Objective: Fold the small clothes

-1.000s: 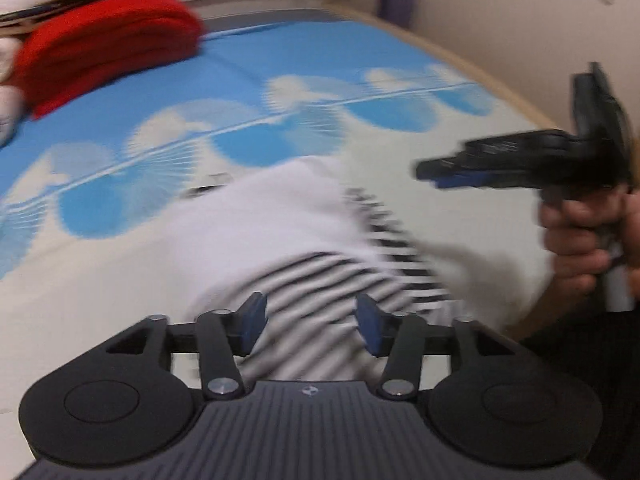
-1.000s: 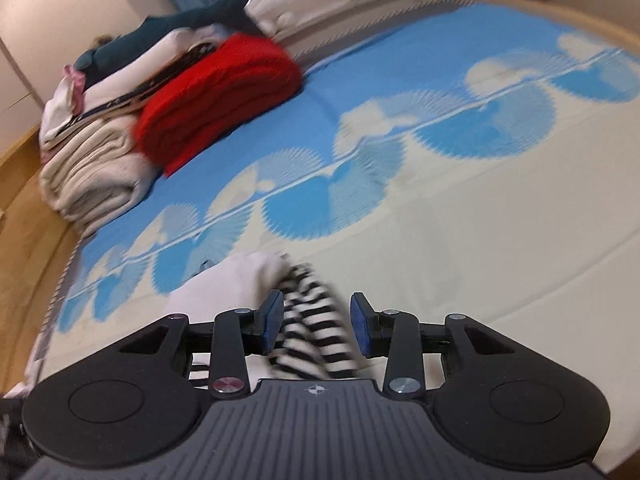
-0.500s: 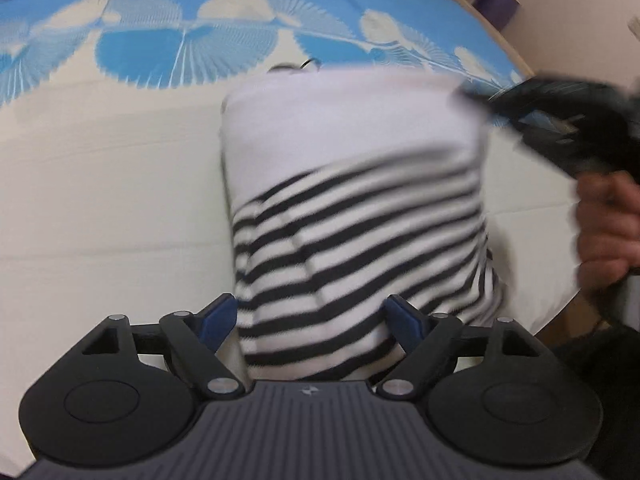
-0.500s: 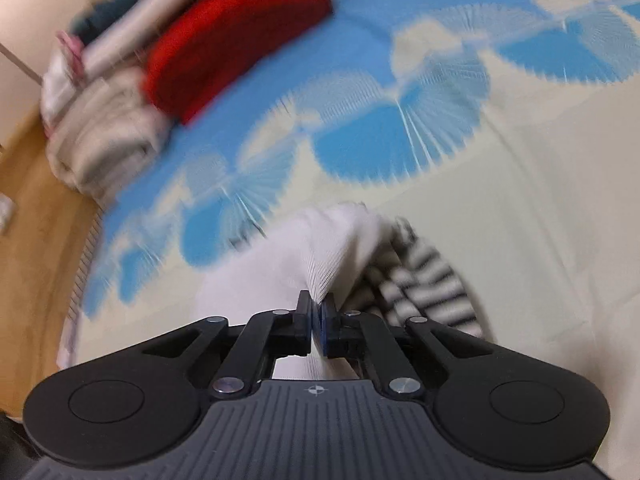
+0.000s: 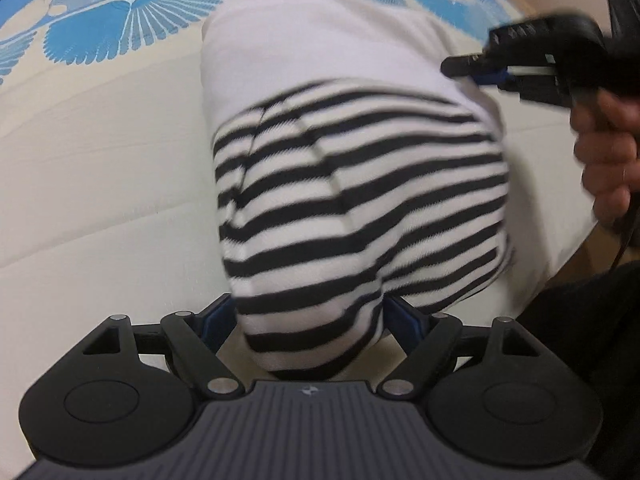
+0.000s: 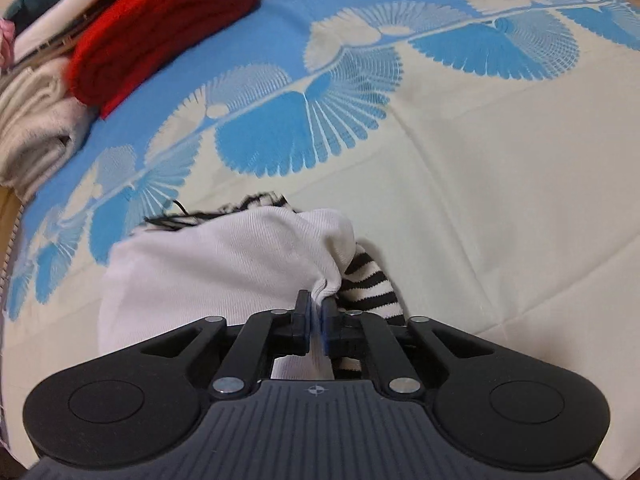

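A small folded garment (image 5: 352,168), white at the far part and black-and-white striped at the near part, lies on the bed. My left gripper (image 5: 308,320) is open, its fingers on either side of the striped near end. My right gripper (image 6: 318,316) is shut on the white edge of the garment (image 6: 224,268), with a striped part showing beside it. The right gripper also shows in the left wrist view (image 5: 472,68), at the garment's right side, held by a hand.
The bed cover (image 6: 460,152) is cream with blue fan shapes. A folded red cloth (image 6: 160,24) and stacked folded cream and white clothes (image 6: 36,120) sit at the far left. The bed's near edge (image 5: 560,264) drops off at the right.
My right gripper has shut on the garment's white edge. My left gripper has opened wider and come down close over the striped end.
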